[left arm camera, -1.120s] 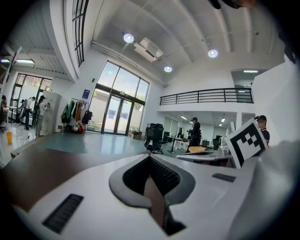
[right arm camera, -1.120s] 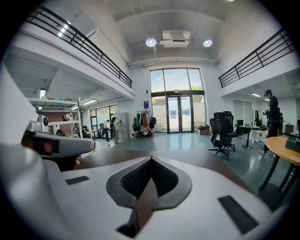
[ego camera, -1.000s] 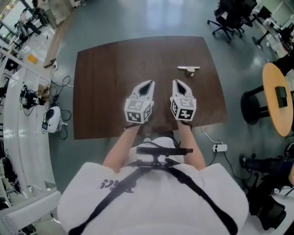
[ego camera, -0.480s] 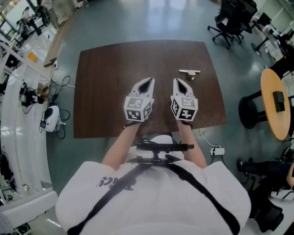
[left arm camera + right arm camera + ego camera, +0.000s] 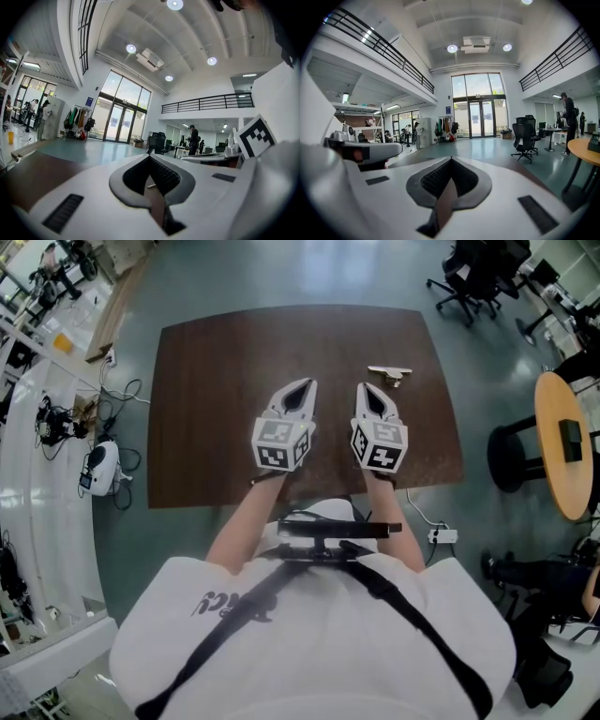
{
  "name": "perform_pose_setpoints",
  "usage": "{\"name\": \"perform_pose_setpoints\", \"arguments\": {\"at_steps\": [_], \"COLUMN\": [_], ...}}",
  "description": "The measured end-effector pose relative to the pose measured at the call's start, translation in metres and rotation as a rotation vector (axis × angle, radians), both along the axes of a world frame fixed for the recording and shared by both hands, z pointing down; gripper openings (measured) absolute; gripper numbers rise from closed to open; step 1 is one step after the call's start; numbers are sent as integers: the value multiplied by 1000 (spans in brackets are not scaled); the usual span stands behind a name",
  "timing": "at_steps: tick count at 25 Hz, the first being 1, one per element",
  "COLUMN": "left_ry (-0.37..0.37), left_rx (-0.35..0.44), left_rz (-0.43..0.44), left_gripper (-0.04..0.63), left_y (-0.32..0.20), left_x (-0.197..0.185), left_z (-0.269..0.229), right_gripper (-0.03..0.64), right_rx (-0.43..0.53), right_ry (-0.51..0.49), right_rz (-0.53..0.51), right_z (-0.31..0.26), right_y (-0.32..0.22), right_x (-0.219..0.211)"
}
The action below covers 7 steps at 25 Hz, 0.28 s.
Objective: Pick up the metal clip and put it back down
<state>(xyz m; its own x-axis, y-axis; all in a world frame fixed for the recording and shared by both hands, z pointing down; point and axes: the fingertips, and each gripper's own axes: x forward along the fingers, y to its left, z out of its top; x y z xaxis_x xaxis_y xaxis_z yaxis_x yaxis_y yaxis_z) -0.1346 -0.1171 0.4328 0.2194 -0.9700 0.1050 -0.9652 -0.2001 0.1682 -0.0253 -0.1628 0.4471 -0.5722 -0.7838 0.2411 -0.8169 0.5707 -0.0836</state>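
The metal clip [image 5: 389, 374], small and pale, lies on the dark brown table [image 5: 216, 409] at the far right. My right gripper [image 5: 363, 388] hovers just short and left of the clip, apart from it. Its jaws are shut with nothing between them, and their tips meet in the right gripper view [image 5: 451, 158]. My left gripper [image 5: 304, 383] is beside it, further left, also shut and empty [image 5: 150, 157]. Both point away from me across the table. The clip is not clearly visible in either gripper view.
A round wooden table [image 5: 565, 442] and a black stool [image 5: 514, 460] stand to the right of the table. Office chairs [image 5: 469, 277] are beyond the far right corner. A white device [image 5: 101, 468] with cables and a power strip [image 5: 442, 536] lie on the floor.
Both grippers have edged forward over the table, so their tips are a little nearer the clip. The head camera has shifted slightly. The clip has not moved.
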Motion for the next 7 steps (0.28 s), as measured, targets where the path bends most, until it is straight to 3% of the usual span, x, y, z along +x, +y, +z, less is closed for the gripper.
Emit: {"name": "perform_pose_setpoints", "arguments": {"at_steps": [7], "left_ry": [0], "left_rx": [-12], "left_rz": [9], "left_gripper": [9], "left_y": [1], "left_x": [0], "left_z": [6], "right_gripper": [6], "right_rx": [-22], "right_ry": [9], "right_rz": [24], "right_z": [11], "right_y": [1], "right_x": [5]}}
